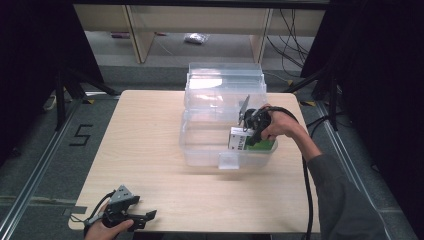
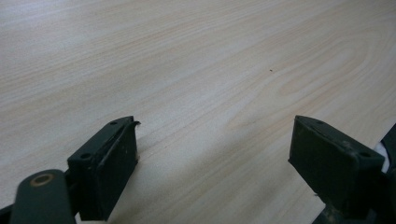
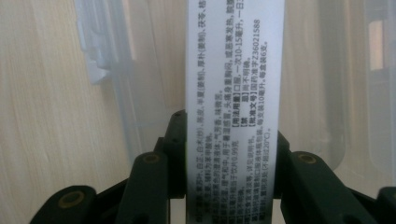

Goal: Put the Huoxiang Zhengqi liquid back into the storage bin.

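Observation:
A white and green box (image 1: 238, 138) with small printed text (image 3: 233, 70) is held on edge inside the clear plastic bin (image 1: 200, 150), at its front right. My right gripper (image 1: 248, 131) reaches down into the bin from the right and is shut on the box; in the right gripper view, the right gripper (image 3: 229, 126) has both jaws pressed against the box's sides. My left gripper (image 1: 146, 219) lies low at the table's front left corner, open. In the left gripper view, the left gripper (image 2: 215, 126) has only bare wood between its jaws.
The bin's clear lid (image 1: 225, 80) stands open behind it at the table's far edge. The light wooden table (image 1: 145, 145) is bare left of the bin. A cable (image 1: 306, 185) trails along the right forearm. Dark stands (image 1: 62, 90) flank the table.

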Motion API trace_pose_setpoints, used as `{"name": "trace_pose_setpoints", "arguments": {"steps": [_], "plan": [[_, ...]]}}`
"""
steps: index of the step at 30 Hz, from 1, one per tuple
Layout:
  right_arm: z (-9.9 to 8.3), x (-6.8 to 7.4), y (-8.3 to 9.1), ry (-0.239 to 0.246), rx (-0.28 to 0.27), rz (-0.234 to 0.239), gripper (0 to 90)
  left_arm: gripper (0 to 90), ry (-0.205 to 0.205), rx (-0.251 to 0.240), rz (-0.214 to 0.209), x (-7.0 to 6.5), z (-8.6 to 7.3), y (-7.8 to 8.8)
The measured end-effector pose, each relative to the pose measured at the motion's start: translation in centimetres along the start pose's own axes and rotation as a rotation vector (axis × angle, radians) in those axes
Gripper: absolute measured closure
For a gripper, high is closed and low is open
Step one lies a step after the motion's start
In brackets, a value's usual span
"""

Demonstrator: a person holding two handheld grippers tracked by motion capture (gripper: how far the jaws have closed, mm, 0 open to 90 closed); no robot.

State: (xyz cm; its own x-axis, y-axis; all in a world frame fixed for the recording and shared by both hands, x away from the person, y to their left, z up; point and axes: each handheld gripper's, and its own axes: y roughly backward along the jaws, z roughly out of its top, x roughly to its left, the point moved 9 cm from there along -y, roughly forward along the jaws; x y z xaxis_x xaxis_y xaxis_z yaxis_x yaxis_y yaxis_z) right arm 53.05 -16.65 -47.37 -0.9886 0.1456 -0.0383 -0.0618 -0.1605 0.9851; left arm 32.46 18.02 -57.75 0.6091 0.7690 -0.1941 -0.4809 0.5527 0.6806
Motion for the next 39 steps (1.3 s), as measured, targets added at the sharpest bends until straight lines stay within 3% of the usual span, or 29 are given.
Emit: {"name": "trace_pose_setpoints", "arguments": {"steps": [1, 3, 4, 5, 6, 8, 10, 11, 13, 14, 15, 16, 17, 18, 29, 39], "plan": [[-0.1, -0.1, -0.2, -0.007, 0.007, -0.006, 64.5, 14.8, 0.022, -0.021, -0.004, -0.2, 0.2, -0.1], [-0.3, -0.3, -0.3, 0.002, 0.017, -0.017, 64.5, 14.8, 0.000, -0.003, -0.001, -0.1, 0.0, 0.0], [-0.3, 0.0, -0.5, -0.008, 0.007, 0.005, 64.5, 14.8, -0.002, -0.002, -0.002, 0.0, 0.0, 0.0], [-0.3, 0.1, -0.6, -0.014, 0.007, 0.009, 64.5, 14.8, 0.024, -0.026, -0.005, -0.2, 0.2, -0.2], [-0.4, 0.1, -0.8, -0.016, 0.003, 0.009, 64.4, 14.8, 0.003, -0.004, 0.001, -0.1, 0.0, 0.0], [-0.7, -0.2, -1.0, 0.003, 0.016, -0.006, 64.3, 14.8, -0.004, -0.009, 0.008, 0.0, 0.0, 0.0], [-0.7, -0.2, -1.3, 0.014, 0.014, -0.003, 64.3, 14.8, 0.000, -0.004, -0.001, -0.1, 0.0, -0.1], [-0.8, 0.1, -1.4, -0.023, 0.014, 0.014, 64.3, 14.8, 0.001, -0.005, -0.001, -0.1, 0.0, -0.1], [-1.0, -0.2, -1.5, 0.003, 0.027, -0.001, 64.2, 14.8, 0.005, -0.007, 0.002, -0.1, 0.0, -0.1], [-0.9, 0.1, -1.6, -0.018, 0.020, 0.012, 64.1, 14.8, 0.003, -0.006, 0.004, -0.1, 0.0, -0.1], [-0.8, 0.0, -1.7, 0.005, 0.012, 0.023, 64.1, 14.8, 0.006, -0.006, 0.001, -0.1, 0.0, -0.1], [-1.0, 0.0, -1.6, -0.021, 0.028, 0.018, 64.1, 14.8, 0.006, -0.007, 0.004, -0.1, 0.0, -0.1], [-1.1, -0.3, -1.7, 0.007, 0.030, 0.015, 64.1, 14.8, 0.001, -0.003, -0.002, -0.1, 0.0, 0.0], [-0.9, 0.0, -1.8, -0.022, 0.021, 0.028, 64.0, 14.8, 0.002, -0.004, -0.002, -0.1, 0.0, -0.1], [-1.0, -0.5, -2.5, 0.036, 0.046, 0.023, 63.9, 14.8, 0.002, -0.003, 0.000, -0.1, 0.0, 0.0], [-1.3, -0.4, -2.7, 0.002, 0.066, 0.027, 63.5, 14.8, 0.005, -0.009, 0.001, -0.1, 0.0, -0.1]]}}
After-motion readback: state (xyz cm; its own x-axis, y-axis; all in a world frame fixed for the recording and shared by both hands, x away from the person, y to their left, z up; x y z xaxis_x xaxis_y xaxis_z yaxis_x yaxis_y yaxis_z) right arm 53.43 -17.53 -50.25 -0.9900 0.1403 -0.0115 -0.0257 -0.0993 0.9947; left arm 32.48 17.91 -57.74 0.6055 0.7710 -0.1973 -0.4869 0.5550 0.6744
